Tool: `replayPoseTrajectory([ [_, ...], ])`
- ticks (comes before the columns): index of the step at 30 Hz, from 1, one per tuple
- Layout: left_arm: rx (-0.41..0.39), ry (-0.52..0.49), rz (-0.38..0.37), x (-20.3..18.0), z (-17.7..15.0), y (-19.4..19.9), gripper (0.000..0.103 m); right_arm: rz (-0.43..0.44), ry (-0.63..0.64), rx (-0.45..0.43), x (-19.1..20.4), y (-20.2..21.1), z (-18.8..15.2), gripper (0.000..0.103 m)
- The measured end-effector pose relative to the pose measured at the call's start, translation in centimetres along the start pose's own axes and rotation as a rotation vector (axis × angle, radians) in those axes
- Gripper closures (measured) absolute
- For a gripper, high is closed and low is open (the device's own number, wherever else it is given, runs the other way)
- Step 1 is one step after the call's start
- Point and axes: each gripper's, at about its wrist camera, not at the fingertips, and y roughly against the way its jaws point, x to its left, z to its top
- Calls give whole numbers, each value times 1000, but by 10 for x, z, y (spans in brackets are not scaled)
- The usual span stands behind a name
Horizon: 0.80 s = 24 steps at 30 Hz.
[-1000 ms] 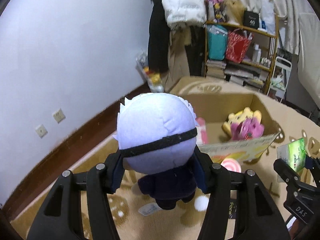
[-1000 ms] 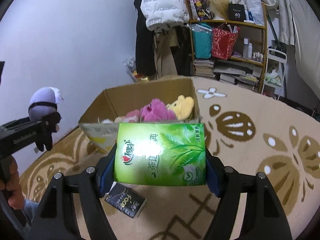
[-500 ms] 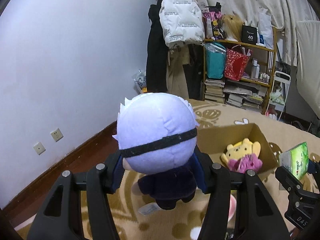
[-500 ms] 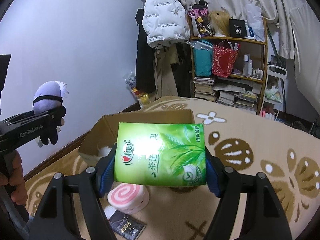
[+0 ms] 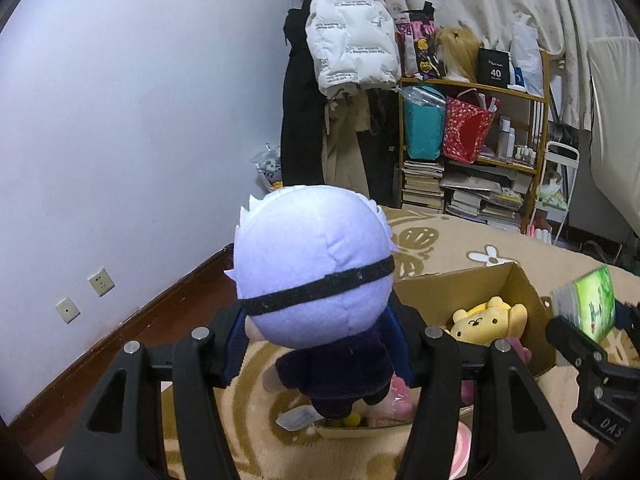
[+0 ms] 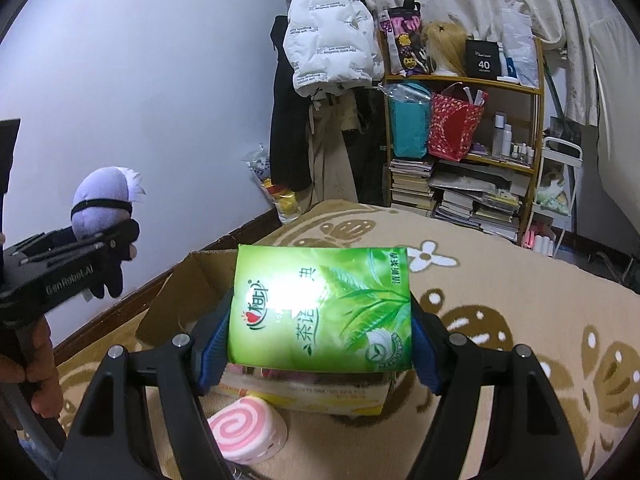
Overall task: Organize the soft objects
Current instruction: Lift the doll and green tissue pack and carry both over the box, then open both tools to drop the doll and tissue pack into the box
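Cardboard box (image 5: 460,292) is your landmark: it sits open on the patterned rug (image 6: 520,300), and both loads hang above or just short of it. Your left tongs (image 5: 320,344) are closed on the plush doll (image 5: 312,264), pinching its dark soft body below the big lavender head, which is banded by a black strip; the doll hangs over the box's near left corner. Your right tongs (image 6: 320,344) are clamped across the green tissue pack (image 6: 320,304), a glossy, slightly pillowy film packet with leaf print, held over the box's near wall. Inside the box lie a yellow plush bear (image 5: 486,318) and something pink and fuzzy, so the free room is toward the box's left side. The risk, as I judge it, is the top-heavy head tipping the doll outward on release, so it lands on the rim or the rug; let go low and well inside. The slick film could slide in your grip if you tilt it, and the thin, floppy near flap may fold under a knock. A pink swirl cushion (image 6: 244,432) rests on the rug against the box's front, under your right tongs; don't crowd it when you lower.
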Motion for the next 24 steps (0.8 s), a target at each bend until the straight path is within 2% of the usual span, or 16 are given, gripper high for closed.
replayPoseTrajectory([
  [14,91,-8,-62,-16,-18,-30,44,10,-12,87,-6,-41,6,24],
  [21,137,-26,-34,-21,-28,-40,41,15,-14,119,-5,-50,8,24],
  [24,154,-12,-48,-19,-31,-43,41,13,-7,127,-4,-52,7,24],
])
